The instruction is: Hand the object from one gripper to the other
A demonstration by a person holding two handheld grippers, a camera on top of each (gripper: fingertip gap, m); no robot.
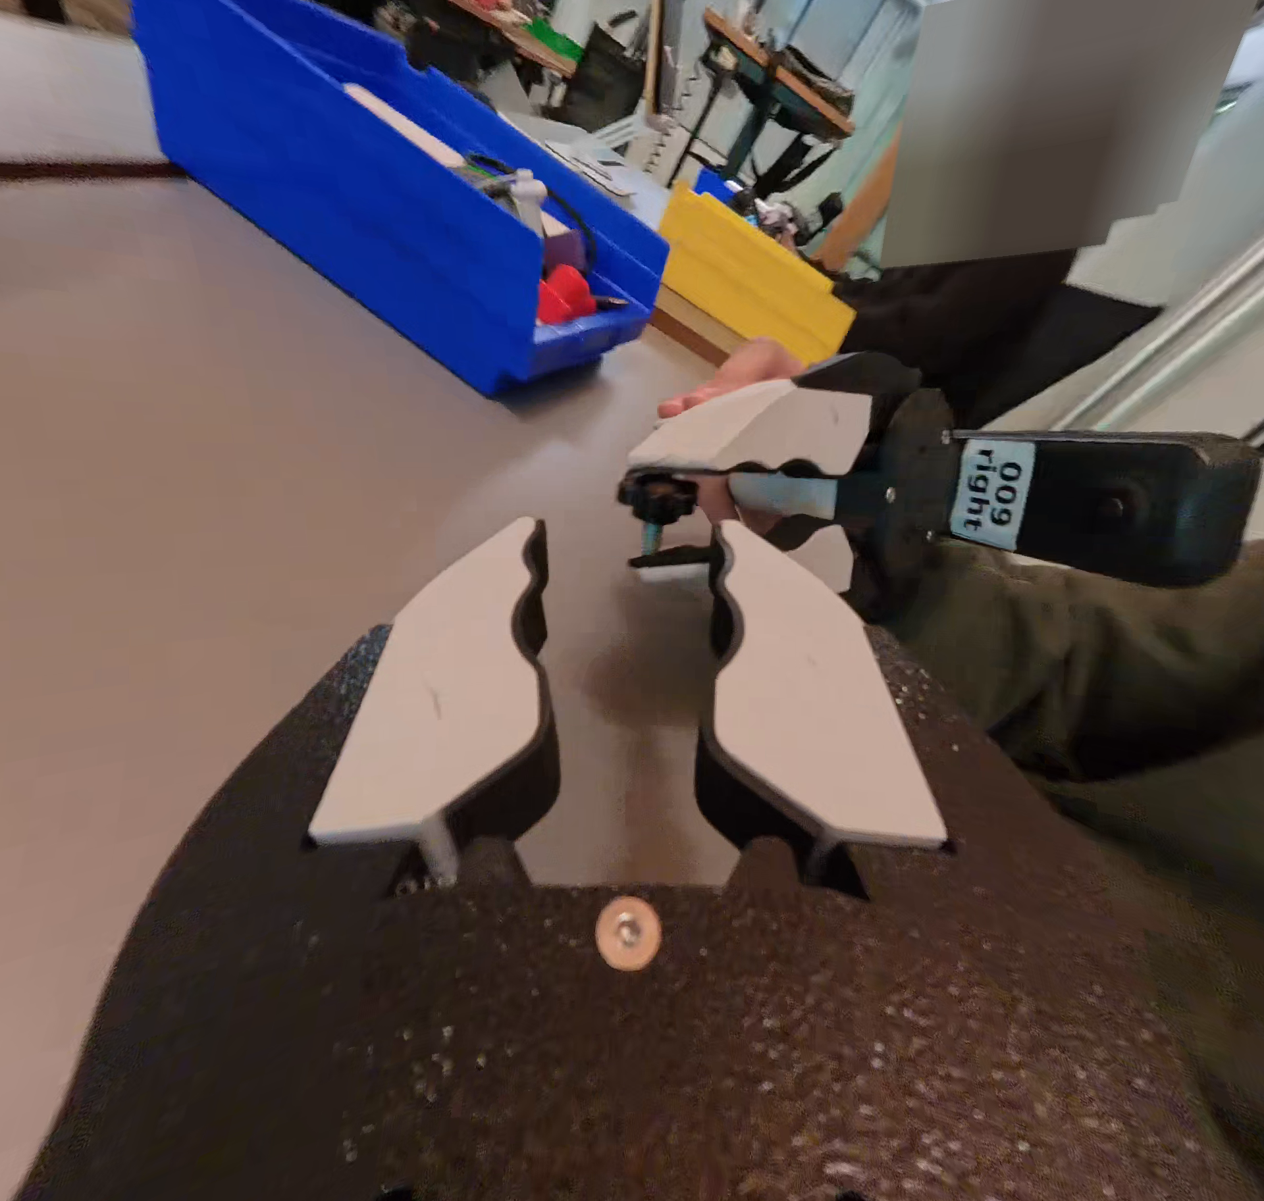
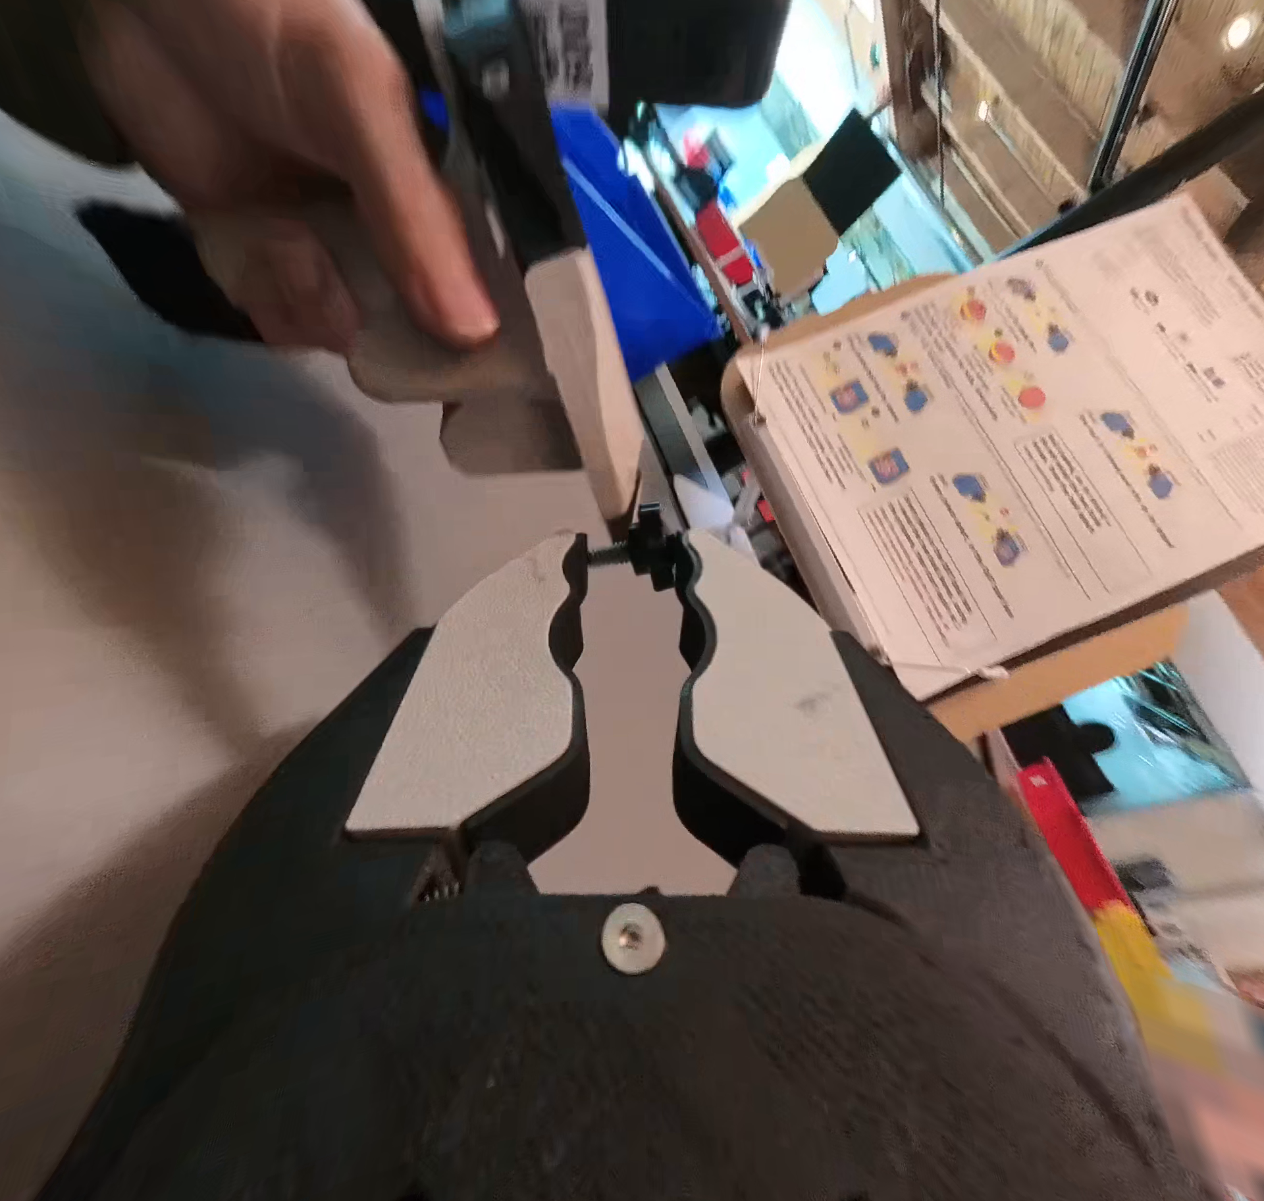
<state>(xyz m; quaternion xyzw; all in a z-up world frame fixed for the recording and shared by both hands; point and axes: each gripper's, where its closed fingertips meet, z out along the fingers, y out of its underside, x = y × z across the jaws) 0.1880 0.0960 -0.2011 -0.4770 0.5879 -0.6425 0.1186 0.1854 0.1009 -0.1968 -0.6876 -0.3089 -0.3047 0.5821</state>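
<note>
Printed label (image 1: pixel 992 495) on right gripper (image 1: pixel 667 525); illustrated instruction sheet (image 2: pixel 1026 430).

A plain grey surface (image 1: pixel 205 484) carries the scene. A long blue bin (image 1: pixel 328 163) sits on it. A yellow bin (image 1: pixel 745 279) lies just beyond the blue one's near end.

I am counting two grippers: the left gripper (image 1: pixel 626 539) at six o'clock in its own view, and the right gripper (image 1: pixel 639 518) coming in from three o'clock. I am seeing one knob screw (image 2: pixel 646 556), pinched at the right gripper's tips. Toward eleven o'clock I am counting one blue bin (image 1: pixel 356 163), and one yellow bin (image 1: pixel 745 272) at one o'clock. Inside the blue bin I am making out perhaps two red pieces (image 1: pixel 564 293), though blur is merging them. One printed sheet (image 2: pixel 1012 430) is showing at two o'clock.
</note>
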